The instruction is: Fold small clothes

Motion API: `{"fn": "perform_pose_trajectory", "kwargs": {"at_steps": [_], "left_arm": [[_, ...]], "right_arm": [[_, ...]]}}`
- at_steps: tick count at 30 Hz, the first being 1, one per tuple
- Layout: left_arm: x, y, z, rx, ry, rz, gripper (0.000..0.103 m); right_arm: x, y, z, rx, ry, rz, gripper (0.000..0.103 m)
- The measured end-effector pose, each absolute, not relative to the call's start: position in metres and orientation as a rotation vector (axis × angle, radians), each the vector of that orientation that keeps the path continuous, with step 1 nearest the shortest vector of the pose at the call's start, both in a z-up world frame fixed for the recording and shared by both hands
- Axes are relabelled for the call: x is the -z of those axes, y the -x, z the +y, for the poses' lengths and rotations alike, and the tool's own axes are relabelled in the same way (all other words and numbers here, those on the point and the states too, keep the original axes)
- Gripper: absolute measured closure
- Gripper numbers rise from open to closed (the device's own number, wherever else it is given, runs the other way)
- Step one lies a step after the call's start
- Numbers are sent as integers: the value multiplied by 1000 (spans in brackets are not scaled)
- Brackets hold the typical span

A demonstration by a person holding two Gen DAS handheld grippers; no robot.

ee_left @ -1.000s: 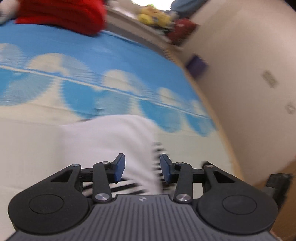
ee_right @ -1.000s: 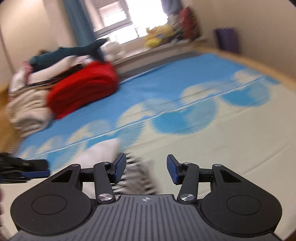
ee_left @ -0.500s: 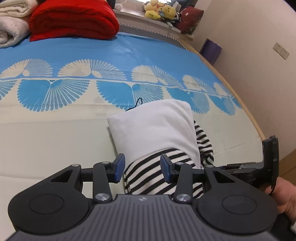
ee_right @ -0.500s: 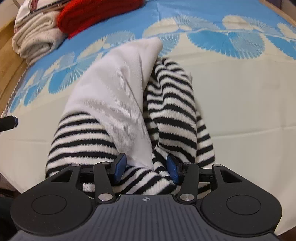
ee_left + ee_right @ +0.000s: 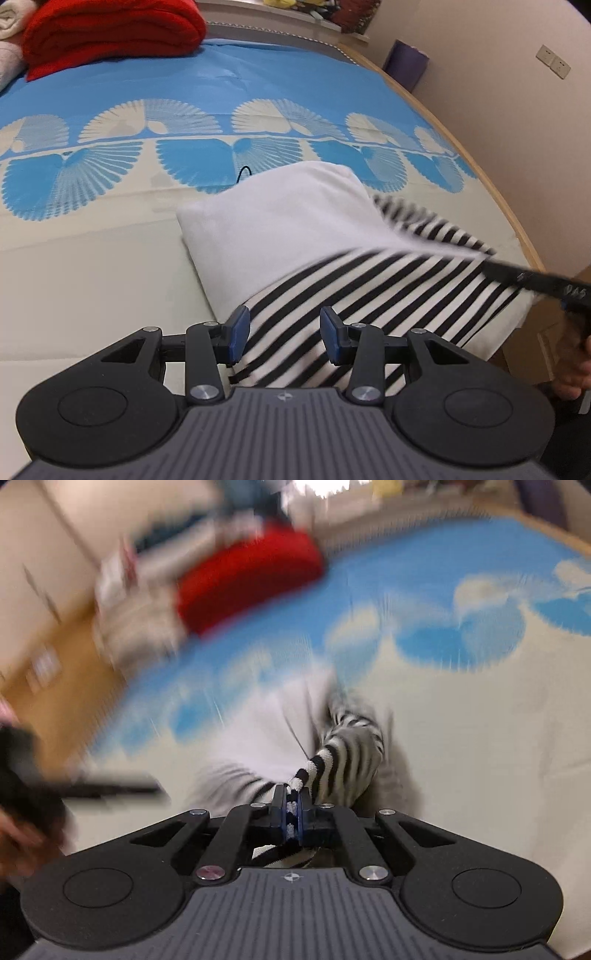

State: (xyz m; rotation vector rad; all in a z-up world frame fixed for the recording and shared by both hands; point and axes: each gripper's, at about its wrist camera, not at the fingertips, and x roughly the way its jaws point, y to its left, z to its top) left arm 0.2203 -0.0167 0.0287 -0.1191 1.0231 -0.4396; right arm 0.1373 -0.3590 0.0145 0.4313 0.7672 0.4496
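A small white garment with black-and-white striped sleeves (image 5: 295, 236) lies on the bed's blue and cream sheet (image 5: 92, 258). My left gripper (image 5: 284, 336) is open, its blue pads just above the striped part near the front edge. My right gripper (image 5: 291, 812) is shut on a striped sleeve cuff (image 5: 325, 768) and holds it lifted; that view is blurred by motion. In the left wrist view the right gripper (image 5: 532, 280) shows as a dark blur at the garment's right side, pulling the striped cloth taut.
A folded red blanket (image 5: 107, 33) and pale folded blankets (image 5: 7, 44) lie at the far end of the bed. The wooden bed edge (image 5: 491, 184) runs along the right, with a wall and a purple bin (image 5: 406, 66) beyond.
My right gripper has shut on the striped sleeve cuff and pulled it up and outward, moving fast. The left gripper has stayed open and come a little closer over the stripes.
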Motion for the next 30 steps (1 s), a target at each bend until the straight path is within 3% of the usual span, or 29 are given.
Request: {"fn": "perform_pose_trajectory", "kwargs": {"at_steps": [3, 11, 14, 16, 22, 25, 26, 30], "left_arm": [[-25, -221, -33, 462, 112, 1039, 57], [12, -218, -85, 559, -34, 1154, 55], [47, -222, -99, 502, -145, 1243, 46], [50, -222, -104, 513, -177, 1234, 44], [17, -217, -86, 547, -84, 1172, 45], [46, -210, -95, 560, -225, 1289, 43], [56, -207, -100, 559, -294, 1307, 39], [66, -200, -111, 574, -376, 1295, 34]], "right_arm": [[-18, -127, -380, -364, -408, 766, 99], [33, -141, -378, -230, -200, 1067, 99], [50, -146, -376, -207, -178, 1135, 99], [61, -150, -367, -205, -134, 1177, 99], [71, -156, -351, -196, -36, 1201, 99], [72, -158, -352, -191, -46, 1207, 99], [73, -158, -351, -190, -42, 1209, 99], [72, -163, -342, -203, -24, 1217, 98]]}}
